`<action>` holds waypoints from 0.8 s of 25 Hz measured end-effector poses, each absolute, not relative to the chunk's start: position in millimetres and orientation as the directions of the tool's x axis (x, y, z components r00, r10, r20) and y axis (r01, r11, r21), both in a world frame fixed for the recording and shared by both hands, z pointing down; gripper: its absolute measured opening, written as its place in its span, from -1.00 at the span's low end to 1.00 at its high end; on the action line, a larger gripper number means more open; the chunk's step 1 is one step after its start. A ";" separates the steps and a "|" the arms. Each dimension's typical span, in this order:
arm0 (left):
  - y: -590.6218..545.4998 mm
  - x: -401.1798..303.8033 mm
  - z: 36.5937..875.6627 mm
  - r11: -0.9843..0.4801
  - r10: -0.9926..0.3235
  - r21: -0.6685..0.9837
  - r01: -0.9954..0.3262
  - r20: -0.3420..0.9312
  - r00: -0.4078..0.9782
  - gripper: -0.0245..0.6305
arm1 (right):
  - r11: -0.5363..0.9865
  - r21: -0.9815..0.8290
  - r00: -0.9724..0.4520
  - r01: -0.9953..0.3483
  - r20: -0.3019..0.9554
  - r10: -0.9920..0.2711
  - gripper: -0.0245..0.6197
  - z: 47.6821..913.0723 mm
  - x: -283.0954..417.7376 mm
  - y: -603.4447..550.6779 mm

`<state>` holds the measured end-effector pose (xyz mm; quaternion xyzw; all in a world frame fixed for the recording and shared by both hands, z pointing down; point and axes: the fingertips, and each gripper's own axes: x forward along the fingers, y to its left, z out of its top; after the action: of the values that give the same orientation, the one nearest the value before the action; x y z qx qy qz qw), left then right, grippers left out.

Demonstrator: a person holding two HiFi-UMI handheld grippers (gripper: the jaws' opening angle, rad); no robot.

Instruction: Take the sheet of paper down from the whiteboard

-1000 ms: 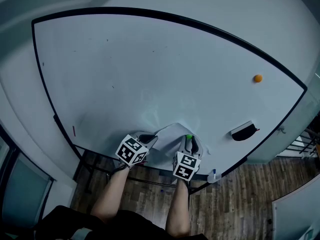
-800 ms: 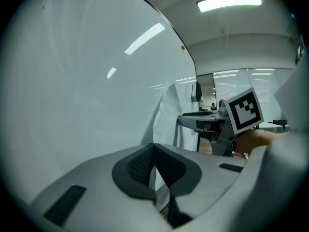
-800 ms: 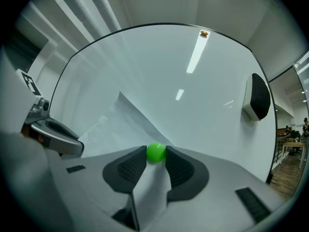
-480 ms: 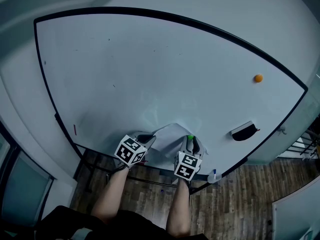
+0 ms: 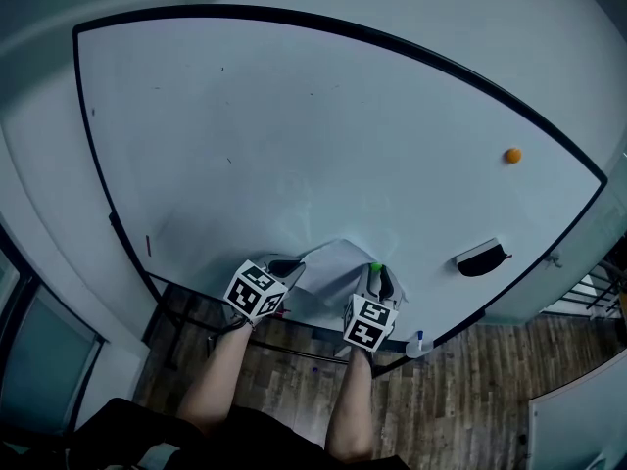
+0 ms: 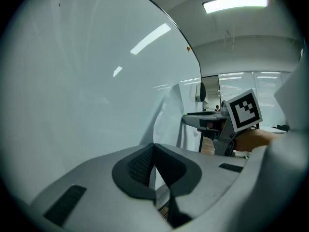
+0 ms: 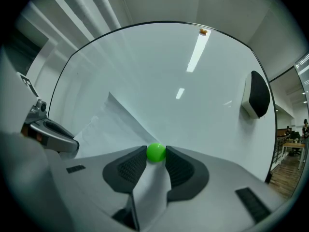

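A white sheet of paper [image 5: 336, 265] hangs crumpled low on the whiteboard [image 5: 294, 116]. A round green magnet [image 5: 375, 266] sits on its right part. My left gripper [image 5: 287, 265] is shut on the sheet's left edge; in the left gripper view the paper [image 6: 170, 115] runs straight in between the closed pads of that gripper [image 6: 153, 146]. My right gripper [image 7: 156, 154] has its pads pressed on either side of the green magnet [image 7: 156, 152], with the paper [image 7: 120, 124] beneath and behind it. In the head view it [image 5: 377, 276] points at the board, level.
An orange magnet [image 5: 512, 155] sticks to the board at the upper right. A black-and-white eraser [image 5: 479, 258] clings to the board right of my right gripper. A small blue-capped item [image 5: 419, 344] rests on the board's lower ledge. Wooden floor [image 5: 470, 399] lies below.
Only the head view has shifted slightly. Both grippers, the paper and the green magnet stand as before.
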<state>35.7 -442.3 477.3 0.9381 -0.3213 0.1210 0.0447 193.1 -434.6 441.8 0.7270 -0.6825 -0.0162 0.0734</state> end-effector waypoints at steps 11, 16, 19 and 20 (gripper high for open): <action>-447.1 27.5 481.3 -0.769 -0.613 0.008 -0.639 0.270 0.742 -0.86 | -0.067 0.122 0.077 -0.990 0.082 -0.994 -0.51 442.4 198.2 -435.0; -450.3 10.6 486.4 -0.744 -0.637 0.015 -0.668 0.286 0.716 -0.86 | -0.084 0.113 0.094 -0.990 0.087 -0.992 -0.51 441.2 199.5 -434.3; -451.3 3.5 488.7 -0.735 -0.645 0.018 -0.678 0.290 0.707 -0.86 | -0.093 0.104 0.101 -0.990 0.081 -0.992 -0.51 441.2 200.2 -434.7; -451.3 2.0 489.3 -0.734 -0.646 0.019 -0.679 0.292 0.706 -0.86 | -0.094 0.101 0.102 -0.990 0.080 -0.992 -0.51 441.3 200.0 -434.9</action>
<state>2.0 -451.3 489.3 0.9214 -0.3596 0.1338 0.0624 200.0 -434.9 441.3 0.7396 -0.6700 -0.0042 0.0645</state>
